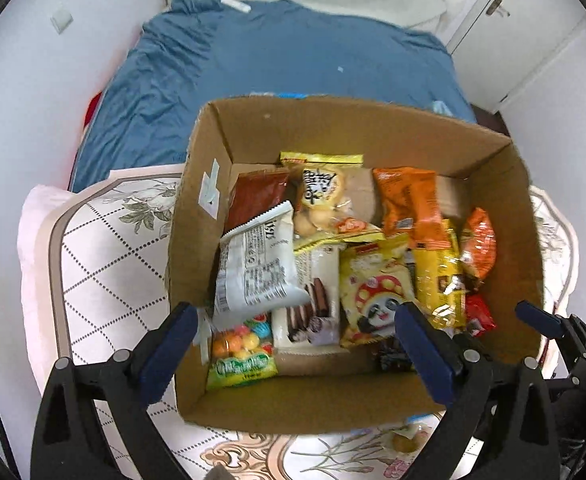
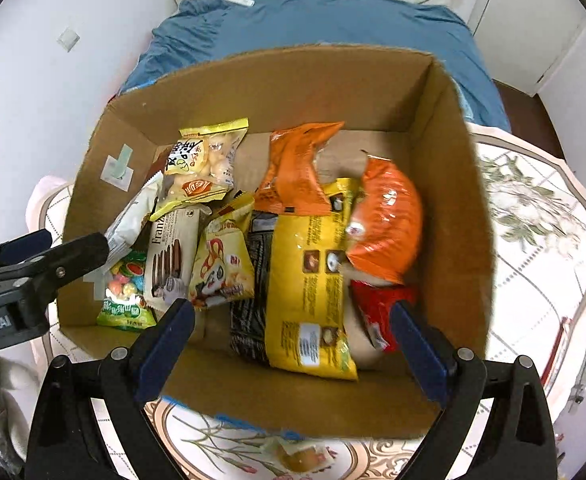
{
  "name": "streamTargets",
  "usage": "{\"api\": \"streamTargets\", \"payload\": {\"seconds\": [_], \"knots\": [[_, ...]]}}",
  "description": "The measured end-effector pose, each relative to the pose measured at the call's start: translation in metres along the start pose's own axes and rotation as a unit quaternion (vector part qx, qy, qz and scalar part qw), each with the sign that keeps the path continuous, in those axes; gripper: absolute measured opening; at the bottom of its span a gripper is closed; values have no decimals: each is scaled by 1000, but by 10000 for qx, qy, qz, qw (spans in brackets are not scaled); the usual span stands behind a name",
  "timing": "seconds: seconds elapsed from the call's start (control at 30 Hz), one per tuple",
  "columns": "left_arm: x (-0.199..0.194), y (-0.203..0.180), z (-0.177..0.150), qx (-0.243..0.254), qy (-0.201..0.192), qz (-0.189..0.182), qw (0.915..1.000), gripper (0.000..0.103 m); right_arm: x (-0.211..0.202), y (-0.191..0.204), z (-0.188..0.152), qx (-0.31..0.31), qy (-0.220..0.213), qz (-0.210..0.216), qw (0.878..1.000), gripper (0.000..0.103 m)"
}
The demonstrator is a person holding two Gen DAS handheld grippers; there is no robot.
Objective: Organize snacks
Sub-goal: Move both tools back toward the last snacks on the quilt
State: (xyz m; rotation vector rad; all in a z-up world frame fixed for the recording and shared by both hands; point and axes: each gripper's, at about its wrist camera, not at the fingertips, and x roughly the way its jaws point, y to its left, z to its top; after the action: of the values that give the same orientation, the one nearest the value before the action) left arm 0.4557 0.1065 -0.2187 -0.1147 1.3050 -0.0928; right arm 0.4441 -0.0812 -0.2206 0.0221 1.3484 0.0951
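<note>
"Franz" biscuit pack (image 2: 172, 258) among snacks

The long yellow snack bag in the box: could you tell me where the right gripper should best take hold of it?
Probably from above, across the width of the long yellow snack bag near its lower end, which lies flat and uncovered. Its upper end is tucked under the orange bags. The open right gripper already hovers there.
</note>
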Motion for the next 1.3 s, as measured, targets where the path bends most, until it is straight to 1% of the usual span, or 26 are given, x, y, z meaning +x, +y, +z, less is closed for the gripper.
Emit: {"api": "streamTargets", "payload": {"seconds": [0.1,0.3,0.4,0.63,0.73,0.83,1.0,1.1,1.23,1.3], "knots": [[-15,-4,-10,36,-215,10,9998,101,-20,-5,-11,-27,-303,-208,9993,100],[-49,-12,-40,94,-685,58,9976,101,-59,-9,-36,-81,-706,-251,9972,100],[-71,-18,-59,141,-974,120,9951,101,-79,-7,-50,-167,-949,-330,9948,100],[-110,-23,-96,116,-1466,202,9889,101,-119,-4,-84,-219,-1328,-260,9906,100],[-124,-25,-112,94,-1574,135,9874,101,-134,-4,-98,-200,-1441,-198,9892,100],[-134,-29,-126,125,-1663,146,9859,101,-145,-4,-111,-180,-1508,-108,9883,100],[-145,-35,-143,101,-1740,164,9845,101,-155,-7,-130,-123,-1473,94,9890,100],[-141,-39,-153,2,-1638,90,9865,101,-153,-17,-141,-34,-1365,176,9905,100],[-116,-51,-167,-80,-1236,-6,9923,101,-143,-46,-155,234,-1181,178,9926,100],[-90,-60,-173,-124,-883,-147,9959,101,-133,-69,-163,473,-1038,159,9933,100]]}}
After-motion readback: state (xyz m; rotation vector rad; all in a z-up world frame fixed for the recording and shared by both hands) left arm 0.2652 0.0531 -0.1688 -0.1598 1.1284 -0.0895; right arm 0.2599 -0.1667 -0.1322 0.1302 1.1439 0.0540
